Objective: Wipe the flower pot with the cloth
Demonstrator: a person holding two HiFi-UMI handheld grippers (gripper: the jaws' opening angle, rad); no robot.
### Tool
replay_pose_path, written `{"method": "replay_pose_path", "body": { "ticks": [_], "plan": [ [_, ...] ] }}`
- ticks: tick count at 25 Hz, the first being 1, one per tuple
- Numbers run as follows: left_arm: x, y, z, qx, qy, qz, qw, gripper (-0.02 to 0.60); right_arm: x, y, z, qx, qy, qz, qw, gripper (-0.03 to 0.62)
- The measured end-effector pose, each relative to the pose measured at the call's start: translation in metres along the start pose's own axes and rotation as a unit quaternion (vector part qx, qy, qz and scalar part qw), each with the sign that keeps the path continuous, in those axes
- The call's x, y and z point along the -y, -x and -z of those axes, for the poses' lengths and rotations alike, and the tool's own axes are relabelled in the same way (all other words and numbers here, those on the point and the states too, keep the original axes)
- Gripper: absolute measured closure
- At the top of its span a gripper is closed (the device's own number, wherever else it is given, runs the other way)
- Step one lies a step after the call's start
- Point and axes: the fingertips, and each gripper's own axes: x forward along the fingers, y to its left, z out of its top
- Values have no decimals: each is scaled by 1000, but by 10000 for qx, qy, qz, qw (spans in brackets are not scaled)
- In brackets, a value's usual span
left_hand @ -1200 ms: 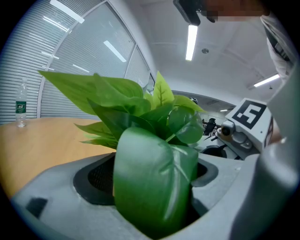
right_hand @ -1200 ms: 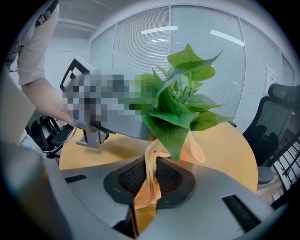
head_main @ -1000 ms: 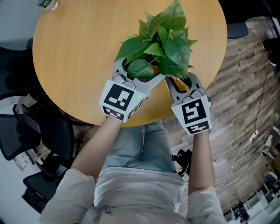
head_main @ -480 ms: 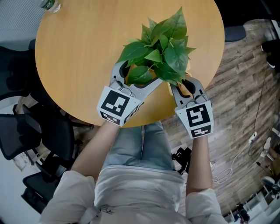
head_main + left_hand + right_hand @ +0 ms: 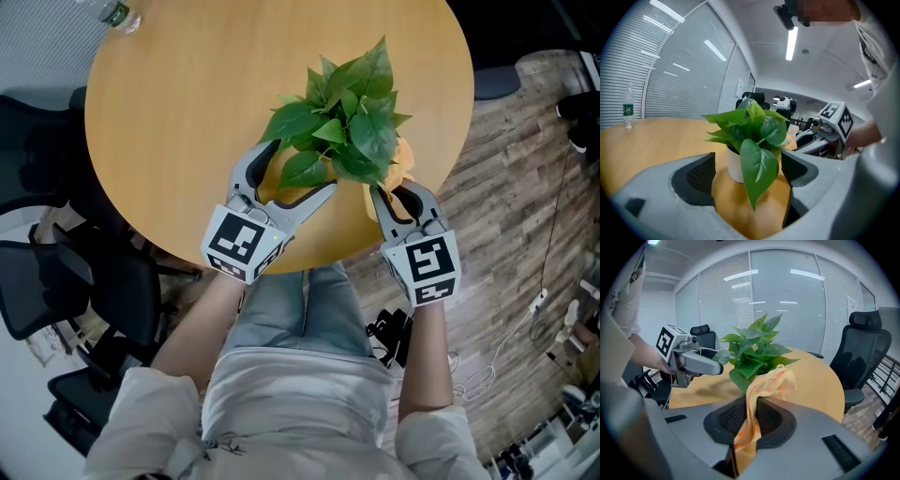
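Currently the flower pot [image 5: 733, 164], white and holding a leafy plant [image 5: 342, 131], stands on the round desk [image 5: 187, 112] close to its near-right edge, in front of the person. The left claw [image 5: 305, 167] is released, its jaws spread wide. In the left gripper view the pot sits just beyond the two pads, in line with the gap but not yet between them, and one drooping leaf hangs in front of it. The right claw [image 5: 749, 416] is clenched on the orange cloth [image 5: 765, 383], which is pinched low between the pads and flops forward in a loose fold towards the plant. Whether the cloth touches the pot I cannot tell, since foliage covers the pot wall in the head view.

To wipe well, I judge the pot needs steadying first. The left claw should slide forward until its pads bracket the wall below the leaves, then close gently, because a light pot near the desk's edge could tip or skid off. The cloth's free fold can then go flat against the exposed right side of the wall and stroke around it, staying under the leaves so nothing snags. The loose cloth may bunch, so light, even pressure suits it.
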Motion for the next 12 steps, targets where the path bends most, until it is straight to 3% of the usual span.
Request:
{"method": "replay_pose_path", "body": {
  "ticks": [12],
  "plan": [
    [13,39,-18,-145,-6,20,9999,149,-2,43,-5,30,-85,37,10000,549]
  ]
}}
